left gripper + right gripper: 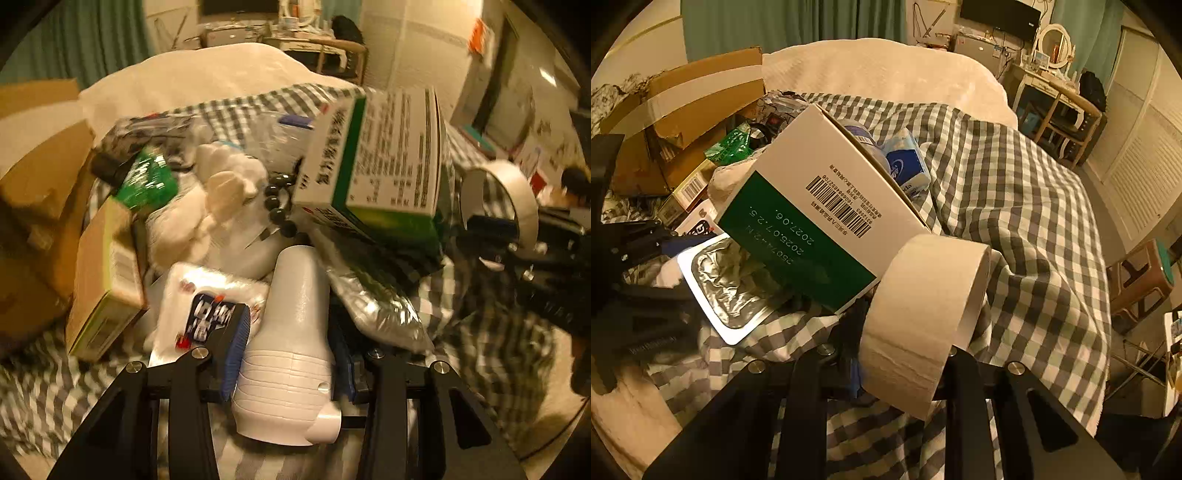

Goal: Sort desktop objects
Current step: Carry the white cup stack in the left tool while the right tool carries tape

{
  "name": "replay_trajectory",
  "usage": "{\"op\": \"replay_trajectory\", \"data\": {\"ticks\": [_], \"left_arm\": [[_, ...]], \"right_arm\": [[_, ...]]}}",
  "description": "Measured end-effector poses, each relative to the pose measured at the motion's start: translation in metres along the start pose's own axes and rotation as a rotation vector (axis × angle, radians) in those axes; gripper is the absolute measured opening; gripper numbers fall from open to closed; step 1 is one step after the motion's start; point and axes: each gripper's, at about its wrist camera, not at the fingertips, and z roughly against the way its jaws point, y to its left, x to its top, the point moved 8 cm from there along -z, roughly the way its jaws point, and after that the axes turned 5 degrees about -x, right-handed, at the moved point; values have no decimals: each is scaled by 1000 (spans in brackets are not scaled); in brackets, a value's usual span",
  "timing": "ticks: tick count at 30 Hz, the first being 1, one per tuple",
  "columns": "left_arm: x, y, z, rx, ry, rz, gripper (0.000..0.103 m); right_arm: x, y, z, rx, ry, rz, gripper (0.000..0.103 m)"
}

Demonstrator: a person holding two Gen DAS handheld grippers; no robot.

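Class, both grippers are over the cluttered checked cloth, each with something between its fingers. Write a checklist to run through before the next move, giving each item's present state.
1. Left gripper has the white plastic bottle between its fingers: ok.
2. Right gripper holds the tape roll: ok.
3. Tape roll apart from the green-and-white box: not ok, they meet or overlap.
4. Cardboard box open to take items: ok.
5. Left wrist picture sharp: not ok, blurred.
6. Bottle capped: cannot tell.
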Motion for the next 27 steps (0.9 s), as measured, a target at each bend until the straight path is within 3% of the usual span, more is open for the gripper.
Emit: {"op": "replay_trajectory", "data": {"ticks": [5,12,18,21,27], "left_arm": [[6,13,30,34,-66,45,43],[16,41,88,33,-169,112,43],[50,74,161,113,-314,147,43],[77,104,206,141,-402,152,43],[108,179,248,241,-465,160,43]], "right_arm": [[4,9,33,-108,-37,115,13],[17,27,95,-131,-87,136,10],[70,63,178,-80,-249,129,10],[109,95,214,0,-331,125,10],[179,176,231,168,-399,176,10]]}}
